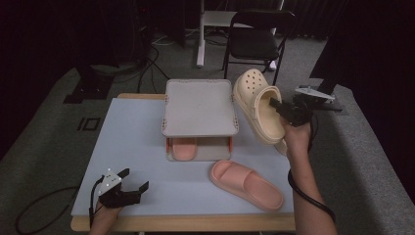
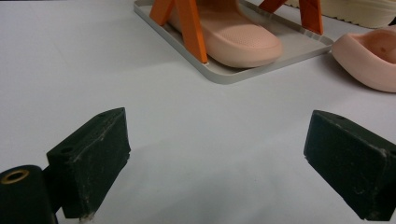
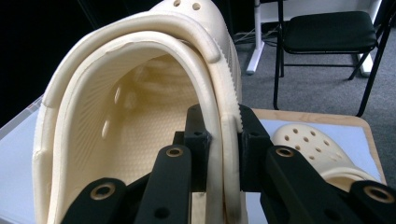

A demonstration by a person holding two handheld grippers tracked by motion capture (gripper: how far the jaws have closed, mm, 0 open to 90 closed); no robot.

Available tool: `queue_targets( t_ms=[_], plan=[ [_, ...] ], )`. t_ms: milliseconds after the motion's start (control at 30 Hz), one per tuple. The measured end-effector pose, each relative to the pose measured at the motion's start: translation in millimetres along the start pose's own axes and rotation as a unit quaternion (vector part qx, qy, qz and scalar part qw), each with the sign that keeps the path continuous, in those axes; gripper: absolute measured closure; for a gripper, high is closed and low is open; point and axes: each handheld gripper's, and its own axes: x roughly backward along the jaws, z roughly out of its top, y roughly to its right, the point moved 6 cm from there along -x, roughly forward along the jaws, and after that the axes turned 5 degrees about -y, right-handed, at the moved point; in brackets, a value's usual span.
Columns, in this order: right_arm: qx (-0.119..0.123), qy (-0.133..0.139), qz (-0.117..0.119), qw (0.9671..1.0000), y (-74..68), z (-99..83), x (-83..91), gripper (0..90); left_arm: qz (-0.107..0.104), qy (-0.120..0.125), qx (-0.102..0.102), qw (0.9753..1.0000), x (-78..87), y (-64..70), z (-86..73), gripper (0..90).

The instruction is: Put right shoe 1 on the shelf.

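My right gripper (image 1: pixel 277 105) is shut on the side wall of a cream clog (image 1: pixel 256 105), held tilted in the air to the right of the grey two-tier rack (image 1: pixel 199 106). In the right gripper view the black jaws pinch the clog's rim (image 3: pixel 223 140), and a second cream clog (image 3: pixel 313 149) lies on the table behind. One pink slide (image 1: pixel 183 148) sits on the rack's lower tray. Another pink slide (image 1: pixel 246 184) lies on the table in front of the rack. My left gripper (image 1: pixel 133 180) rests open near the front left, nothing between its jaws (image 2: pixel 219 158).
The rack's tray (image 2: pixel 243 74) has orange legs (image 2: pixel 194 28). A black folding chair (image 1: pixel 255 39) and a white stand (image 1: pixel 200 34) are beyond the table. The light blue mat (image 1: pixel 132 142) has bare room on the left.
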Motion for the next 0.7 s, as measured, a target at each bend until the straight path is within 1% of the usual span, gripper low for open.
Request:
queue_targets(
  t_ms=[67, 400, 700],
  plan=[
    [0.001, 0.0, 0.003, 1.0, -7.9, 2.9, -4.1, 77.7, -0.001, 0.001, 0.001, 1.0, 0.0, 0.4, 0.2, 6.8],
    [0.001, 0.0, 0.014, 0.9999, -33.0, 8.5, -19.7, 77.7, -0.002, 0.001, -0.001, 1.0, 0.5, 0.8, -0.2, 6.8],
    [0.004, -0.001, 0.017, 0.9998, -53.5, 10.4, -34.0, 77.7, -0.003, 0.001, -0.002, 1.0, 1.7, 0.7, -0.2, 6.8]
  ],
)
